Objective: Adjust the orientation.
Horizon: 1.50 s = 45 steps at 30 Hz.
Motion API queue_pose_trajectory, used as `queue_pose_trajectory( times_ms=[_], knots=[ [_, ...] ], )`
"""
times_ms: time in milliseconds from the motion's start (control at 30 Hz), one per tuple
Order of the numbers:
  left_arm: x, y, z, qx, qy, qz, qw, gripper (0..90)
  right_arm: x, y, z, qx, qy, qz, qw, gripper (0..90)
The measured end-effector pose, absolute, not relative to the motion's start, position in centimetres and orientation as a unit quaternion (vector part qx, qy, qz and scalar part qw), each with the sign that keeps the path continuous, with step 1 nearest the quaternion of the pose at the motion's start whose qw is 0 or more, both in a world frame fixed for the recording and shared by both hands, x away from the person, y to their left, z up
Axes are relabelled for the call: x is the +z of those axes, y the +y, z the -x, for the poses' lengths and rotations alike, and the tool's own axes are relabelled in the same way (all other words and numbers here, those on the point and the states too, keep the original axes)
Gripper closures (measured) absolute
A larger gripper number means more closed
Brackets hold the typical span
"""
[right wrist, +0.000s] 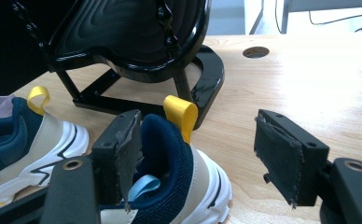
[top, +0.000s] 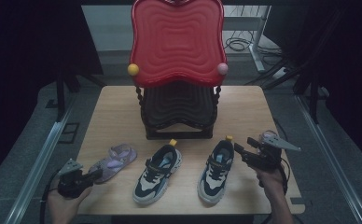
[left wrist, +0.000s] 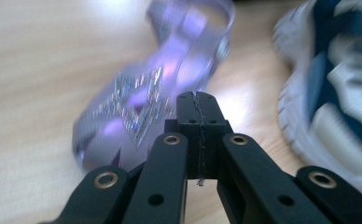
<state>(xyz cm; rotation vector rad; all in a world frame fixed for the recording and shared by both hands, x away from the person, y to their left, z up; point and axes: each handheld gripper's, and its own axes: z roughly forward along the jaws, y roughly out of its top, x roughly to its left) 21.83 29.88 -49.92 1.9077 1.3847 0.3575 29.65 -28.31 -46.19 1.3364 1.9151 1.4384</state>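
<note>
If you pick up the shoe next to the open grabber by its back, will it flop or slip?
The sneaker has a padded heel collar and a thick sole, so it probably keeps its shape. The right gripper, open, has rough-looking pads, so a slip seems unlikely. Held by the heel, the toe may droop.

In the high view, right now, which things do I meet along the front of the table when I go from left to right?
Left gripper → purple sandal → left sneaker → right sneaker → right gripper.
</note>
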Motion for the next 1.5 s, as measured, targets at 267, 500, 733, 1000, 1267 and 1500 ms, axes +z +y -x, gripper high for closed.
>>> queue_pose_trajectory(
  times_ms=[267, 500, 733, 1000, 1267, 1500],
  knots=[
    [-51.2, 29.6, -21.7, 0.120, 0.543, -0.750, 0.359, 90.0, -46.2, -28.2, -29.6, 0.512, 0.685, -0.479, 0.200, 32.3],
    [-51.7, 29.4, -21.4, 0.112, 0.547, -0.754, 0.347, 90.0, -46.4, -27.5, -29.8, 0.502, 0.695, -0.472, 0.203, 32.3],
    [-53.0, 29.5, -21.8, 0.102, 0.557, -0.752, 0.338, 90.0, -46.5, -27.2, -29.9, 0.496, 0.697, -0.474, 0.208, 32.3],
    [-53.4, 29.8, -21.8, 0.108, 0.569, -0.737, 0.348, 90.0, -46.3, -27.1, -29.7, 0.499, 0.695, -0.473, 0.213, 32.1],
    [-53.5, 29.9, -21.8, 0.118, 0.575, -0.731, 0.346, 90.0, -46.1, -27.3, -29.8, 0.501, 0.691, -0.472, 0.219, 32.2],
    [-53.5, 30.8, -22.4, 0.125, 0.589, -0.722, 0.339, 90.0, -46.5, -27.0, -30.0, 0.493, 0.694, -0.477, 0.218, 32.2]
  ],
)
